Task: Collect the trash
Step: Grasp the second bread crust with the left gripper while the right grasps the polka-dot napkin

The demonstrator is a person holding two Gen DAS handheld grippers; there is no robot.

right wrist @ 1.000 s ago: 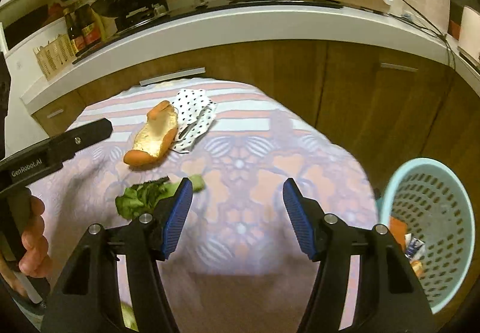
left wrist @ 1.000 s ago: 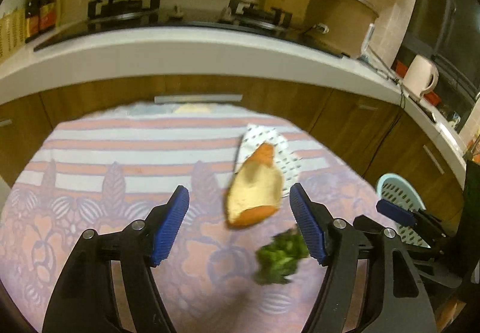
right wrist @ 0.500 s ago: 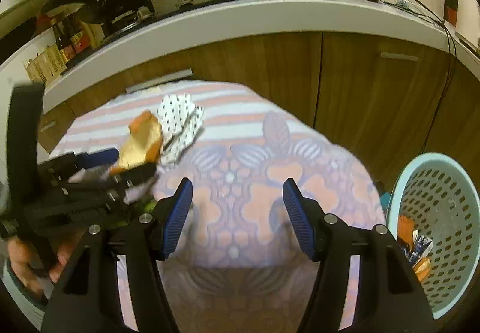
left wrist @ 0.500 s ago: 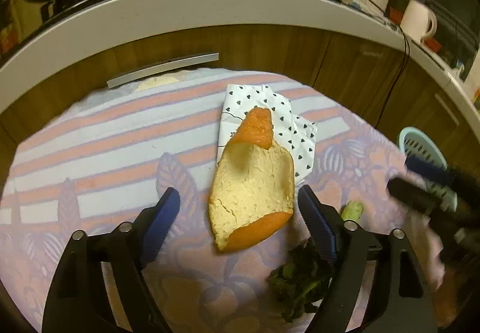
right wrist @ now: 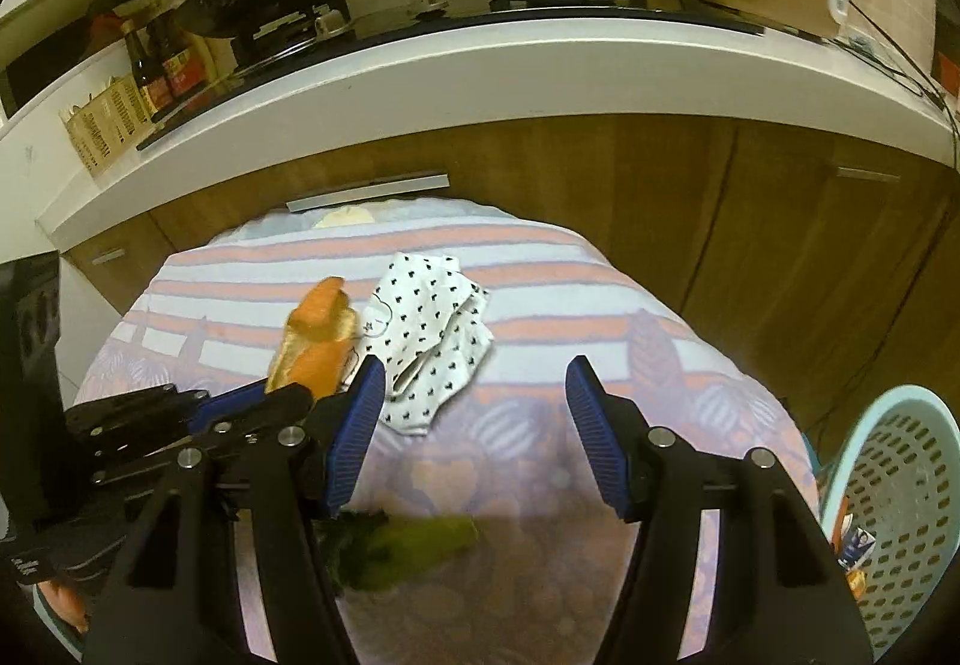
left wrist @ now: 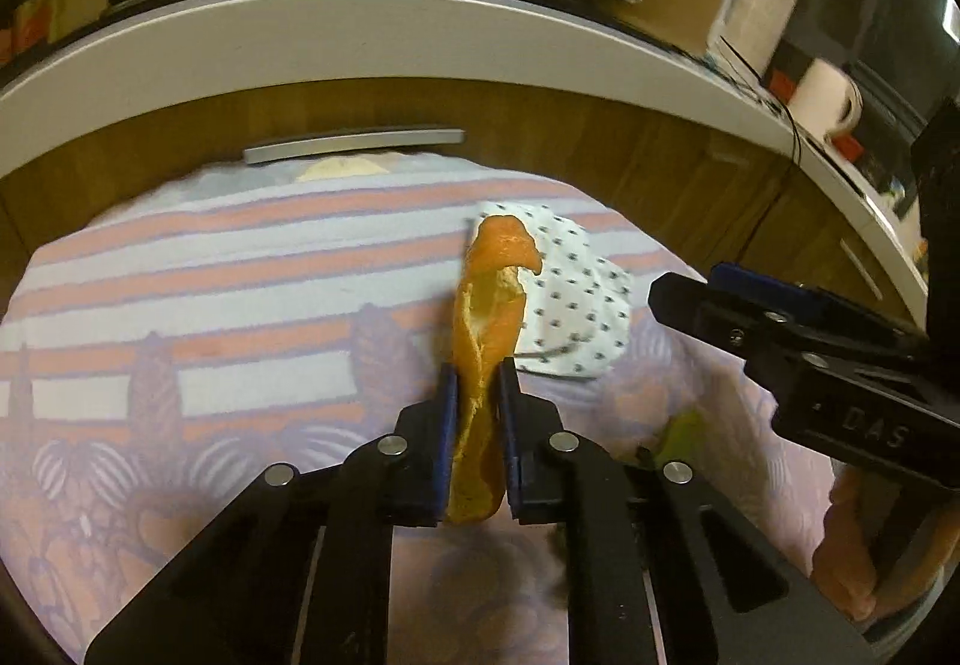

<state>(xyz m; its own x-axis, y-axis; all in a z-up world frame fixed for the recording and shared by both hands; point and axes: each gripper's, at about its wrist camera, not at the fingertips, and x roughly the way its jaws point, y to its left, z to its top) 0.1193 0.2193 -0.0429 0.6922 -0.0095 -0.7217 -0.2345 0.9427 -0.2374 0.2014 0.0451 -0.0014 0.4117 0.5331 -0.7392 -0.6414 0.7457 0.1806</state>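
Left claw (left wrist: 477,407) pinches the peel (left wrist: 489,317); right claw (right wrist: 471,425) hangs wide open with nothing in it.

The left claw's blue pads are squeezed onto the lower half of the orange peel, folding it; its upper end sticks out past the pads, in front of the spotted napkin (left wrist: 570,299) lying on the striped, flower-patterned cloth (left wrist: 180,305) of the desk. In the right wrist view the peel (right wrist: 315,341) sits just left of the napkin (right wrist: 432,341), a green leaf (right wrist: 414,542) lies on the cloth between the right claw's fingers, and a pale blue basket (right wrist: 894,515) with scraps inside stands low at the right edge.
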